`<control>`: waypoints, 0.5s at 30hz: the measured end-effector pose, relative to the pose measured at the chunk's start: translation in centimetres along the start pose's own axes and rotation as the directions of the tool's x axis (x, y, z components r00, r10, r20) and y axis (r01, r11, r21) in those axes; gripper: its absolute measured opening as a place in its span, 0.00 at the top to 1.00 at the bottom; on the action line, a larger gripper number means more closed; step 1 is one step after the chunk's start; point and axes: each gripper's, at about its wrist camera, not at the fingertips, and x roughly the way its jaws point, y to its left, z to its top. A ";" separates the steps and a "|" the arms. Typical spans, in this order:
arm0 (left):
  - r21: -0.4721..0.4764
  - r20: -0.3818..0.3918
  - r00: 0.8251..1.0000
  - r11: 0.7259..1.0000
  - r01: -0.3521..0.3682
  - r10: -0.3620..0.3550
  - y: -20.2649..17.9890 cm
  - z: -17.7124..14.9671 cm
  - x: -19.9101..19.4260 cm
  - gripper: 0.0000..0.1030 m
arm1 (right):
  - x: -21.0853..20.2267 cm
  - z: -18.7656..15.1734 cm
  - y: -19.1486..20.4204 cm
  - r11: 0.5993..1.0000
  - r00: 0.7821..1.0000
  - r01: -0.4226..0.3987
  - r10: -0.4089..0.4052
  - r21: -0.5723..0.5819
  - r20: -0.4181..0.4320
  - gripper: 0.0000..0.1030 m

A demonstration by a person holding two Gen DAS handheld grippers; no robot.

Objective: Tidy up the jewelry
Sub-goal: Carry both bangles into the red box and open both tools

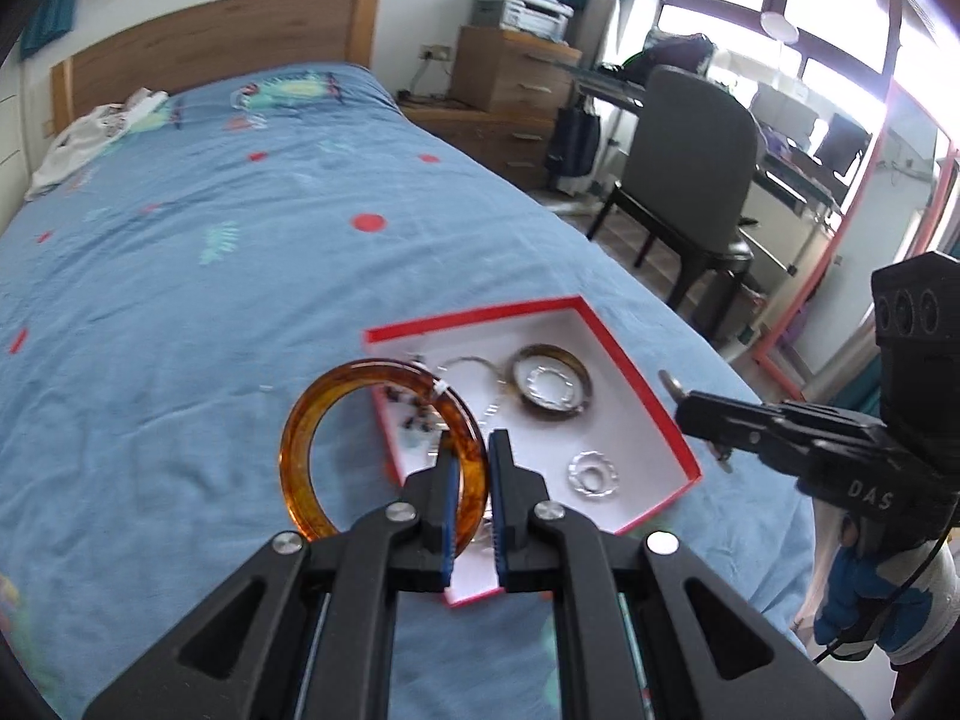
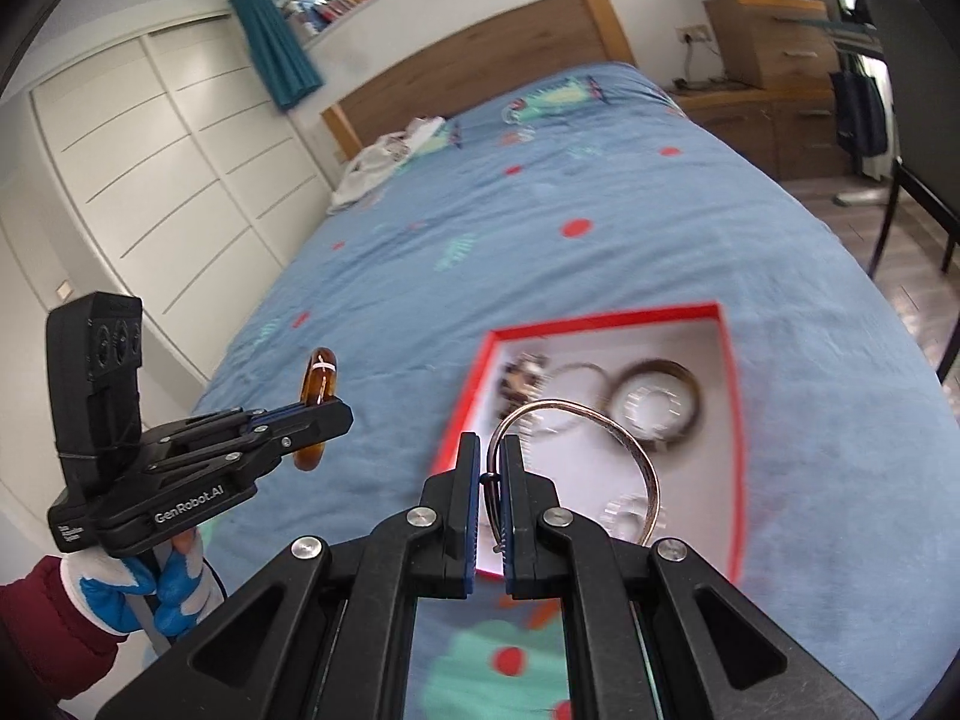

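Observation:
My left gripper (image 1: 471, 444) is shut on a thick amber bangle (image 1: 300, 420), which stands upright just left of the red box (image 1: 474, 315). Seen from the right wrist, the left gripper (image 2: 342, 414) holds that amber bangle (image 2: 321, 372) above the bed. My right gripper (image 2: 491, 444) is shut on a thin metal bangle (image 2: 648, 474) over the red box (image 2: 600, 315). In the left wrist view the right gripper (image 1: 690, 414) hovers at the box's right edge. Inside the white-lined box lie a dark wide bangle (image 1: 552, 390), a clear bead bracelet (image 1: 594, 471) and dark beads (image 1: 414, 414).
The box rests on a bed with a blue patterned cover (image 1: 180, 300). A white cloth (image 1: 90, 138) lies near the wooden headboard. A grey chair (image 1: 690, 138), a desk and wooden drawers (image 1: 510, 72) stand to the right. White wardrobe doors (image 2: 150, 180) are on the left.

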 end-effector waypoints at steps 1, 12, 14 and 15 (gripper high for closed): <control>0.009 -0.014 1.000 1.000 0.006 -0.006 -0.7 0.0 1.2 0.92 | 0.3 -0.2 -0.9 1.000 1.000 0.007 -0.007 0.008 -0.009 0.94; 0.018 -0.111 0.994 1.000 0.002 0.000 -2.1 -0.1 9.1 0.92 | 3.9 -1.0 -5.9 0.999 0.997 0.006 -0.003 0.031 -0.082 0.94; 0.015 -0.124 0.992 1.000 -0.002 0.004 -1.9 -0.5 9.9 0.92 | 4.5 -1.0 -5.9 1.000 0.996 -0.001 0.003 0.026 -0.094 0.94; 0.014 -0.129 0.992 1.000 0.000 0.002 -1.9 -0.5 10.2 0.92 | 5.0 -1.1 -5.9 1.000 0.995 -0.004 0.007 0.024 -0.102 0.94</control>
